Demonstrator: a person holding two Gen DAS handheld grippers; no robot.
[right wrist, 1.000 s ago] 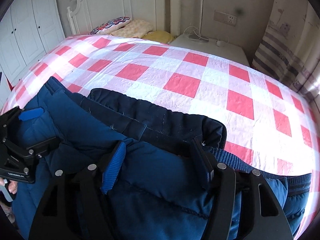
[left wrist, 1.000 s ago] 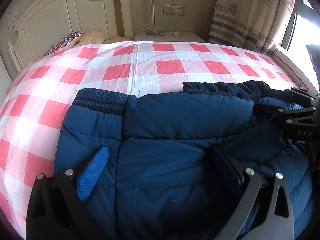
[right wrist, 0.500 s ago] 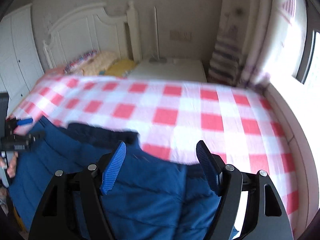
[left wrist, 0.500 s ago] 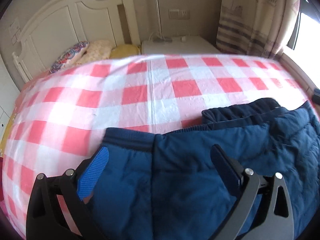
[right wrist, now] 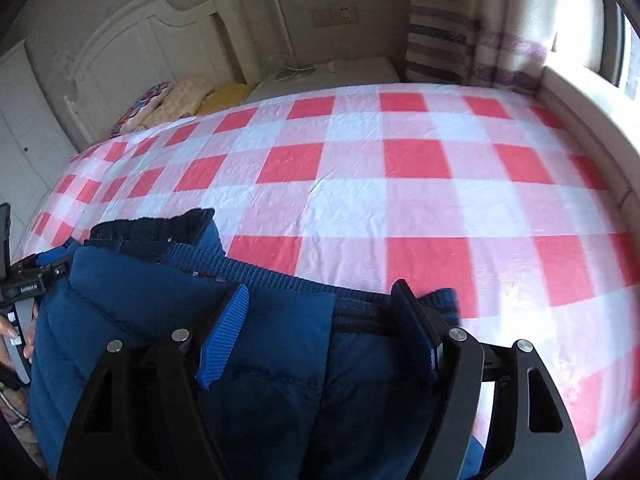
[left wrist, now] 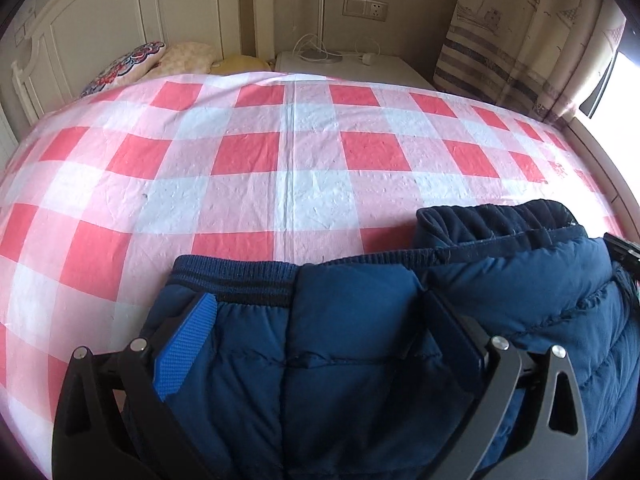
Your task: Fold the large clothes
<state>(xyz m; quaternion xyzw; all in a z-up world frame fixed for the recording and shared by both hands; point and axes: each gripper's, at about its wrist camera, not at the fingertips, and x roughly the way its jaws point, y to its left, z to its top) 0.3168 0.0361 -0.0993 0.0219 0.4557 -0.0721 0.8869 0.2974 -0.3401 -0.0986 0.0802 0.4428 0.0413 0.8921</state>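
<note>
A dark blue puffer jacket (left wrist: 360,360) lies folded on the red-and-white checked bed (left wrist: 280,168), its ribbed hem (left wrist: 232,276) facing the headboard. My left gripper (left wrist: 318,300) stands open just above the jacket, one finger at the hem's left corner. In the right wrist view the jacket (right wrist: 140,320) fills the lower left. My right gripper (right wrist: 320,290) is open, its fingers straddling the hem (right wrist: 260,276) near its right end. The darker collar lining (right wrist: 152,232) pokes out behind. The left gripper (right wrist: 32,280) shows at the left edge, held by a hand (right wrist: 12,332).
A white headboard (left wrist: 100,40) and pillows (left wrist: 132,64) stand at the far end of the bed. A white nightstand (left wrist: 348,64) with cables sits beside it. A curtain (left wrist: 520,40) and a bright window ledge (right wrist: 580,100) run along the right side.
Both grippers have drawn back toward the jacket's near part, so more bed shows. The right gripper slid right along the hem, rolled, and its jaws stand wider than a second ago.
</note>
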